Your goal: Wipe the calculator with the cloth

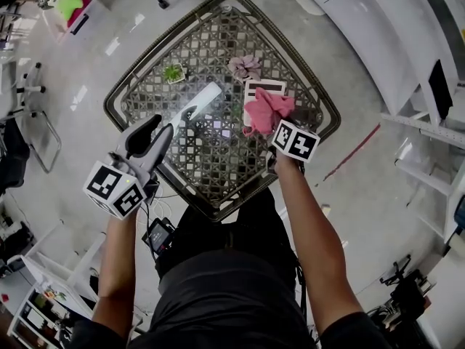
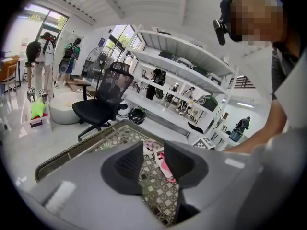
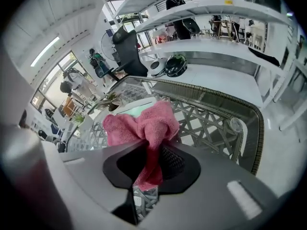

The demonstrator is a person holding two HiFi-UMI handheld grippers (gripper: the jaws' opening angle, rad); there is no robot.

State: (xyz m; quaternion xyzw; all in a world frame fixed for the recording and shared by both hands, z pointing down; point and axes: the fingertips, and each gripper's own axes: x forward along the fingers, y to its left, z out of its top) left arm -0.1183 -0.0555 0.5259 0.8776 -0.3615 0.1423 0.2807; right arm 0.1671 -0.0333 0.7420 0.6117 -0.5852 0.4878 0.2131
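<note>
A pink cloth [image 1: 267, 111] hangs bunched from my right gripper [image 1: 276, 127], which is shut on it above the right part of the table. In the right gripper view the cloth [image 3: 144, 126] runs down between the shut pads of that gripper [image 3: 152, 164]. Under and just beyond the cloth lies the white calculator [image 1: 263, 87], partly covered by it; its pale greenish screen [image 3: 136, 110] shows behind the cloth. My left gripper [image 1: 167, 129] hovers over the table's left near edge. Its jaws [image 2: 153, 164] stand open with nothing between them.
The table [image 1: 116, 97] is glass over a woven lattice with a dark rim. On it stand a small potted plant [image 1: 174, 73], a pinkish ruffled thing [image 1: 245, 67] and a long white object [image 1: 204, 98]. A black office chair [image 2: 103, 99] and white shelves [image 2: 182, 87] stand beyond.
</note>
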